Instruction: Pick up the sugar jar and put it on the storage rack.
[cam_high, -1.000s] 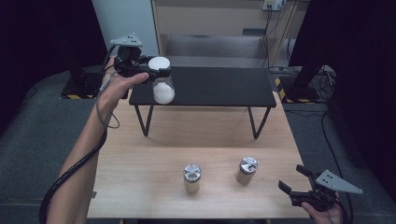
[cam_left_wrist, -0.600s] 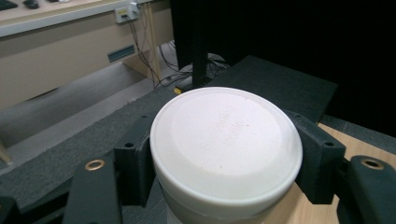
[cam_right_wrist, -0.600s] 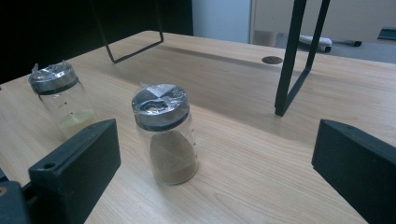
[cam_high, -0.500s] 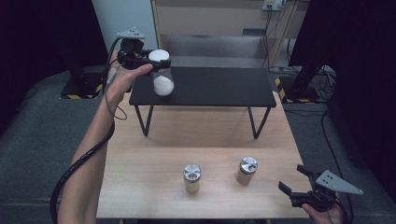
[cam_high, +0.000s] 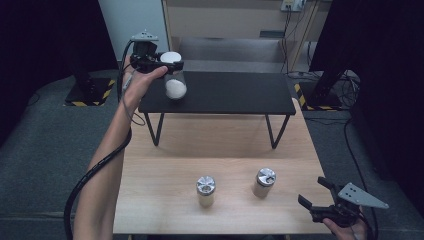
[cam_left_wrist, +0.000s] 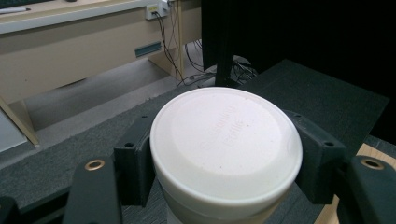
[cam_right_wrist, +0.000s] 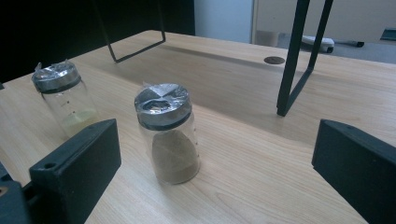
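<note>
The left gripper (cam_high: 159, 64) pinches a white-lidded jar (cam_high: 174, 80) just under its lid, its fingers (cam_left_wrist: 133, 158) pressed against both sides. The high view shows the jar hanging over the left end of the black raised shelf (cam_high: 235, 95), clear-walled with white powder in its lower part; whether its base touches the shelf cannot be told. The left gripper view shows what the high view does not: the flat white lid (cam_left_wrist: 226, 135) from above, with faint embossed lettering, and both finger pads seated tight on the rim.

The right gripper (cam_high: 316, 196) rests at the near right corner of the wooden desk (cam_high: 165, 200), fingers (cam_right_wrist: 77, 168) spread wide and holding nothing. The high view shows two foil-capped jars on the desk, well apart from the shelf. The right gripper view adds their contents: the nearer jar (cam_right_wrist: 167, 133) holds brown powder and stands between the spread fingers but beyond them; the farther jar (cam_right_wrist: 65, 99) holds a pale yellow layer.
</note>
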